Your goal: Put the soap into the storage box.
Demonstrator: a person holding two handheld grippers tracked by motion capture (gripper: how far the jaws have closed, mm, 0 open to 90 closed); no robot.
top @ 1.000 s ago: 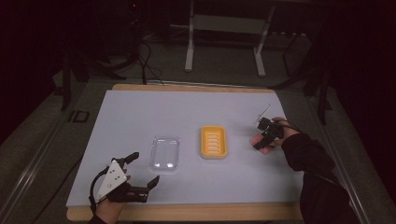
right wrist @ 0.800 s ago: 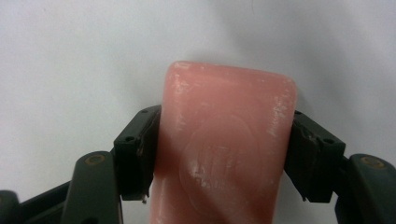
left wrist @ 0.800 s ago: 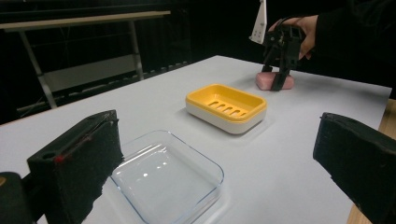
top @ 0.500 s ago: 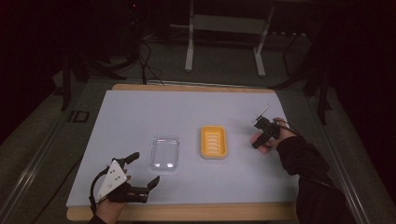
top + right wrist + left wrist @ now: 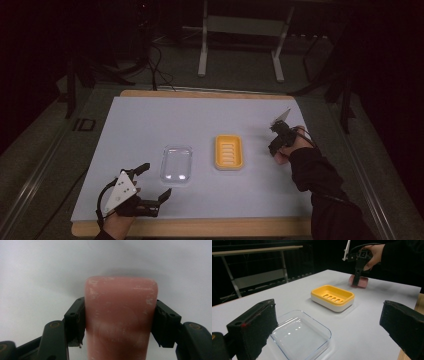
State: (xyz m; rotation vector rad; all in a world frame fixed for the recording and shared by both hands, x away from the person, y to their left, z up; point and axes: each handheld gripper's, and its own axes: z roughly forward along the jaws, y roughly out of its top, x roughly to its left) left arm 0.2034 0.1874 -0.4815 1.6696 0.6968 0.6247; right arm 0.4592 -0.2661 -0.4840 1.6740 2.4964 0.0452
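My table (image 5: 150, 120) has a pale, matte top with a strip of bare wood showing along its near and far edges. A clear shallow tray (image 5: 177, 164) lies left of the middle, and just beside it on the right sits a yellow soap dish (image 5: 229, 152) with a slotted floor on a white base, the two close but apart. Farther right, well clear of the dish, a pink bar of soap (image 5: 361, 281) lies flat on the top, and nearer me, at the front left, my left gripper (image 5: 152, 187) rests low by the edge.
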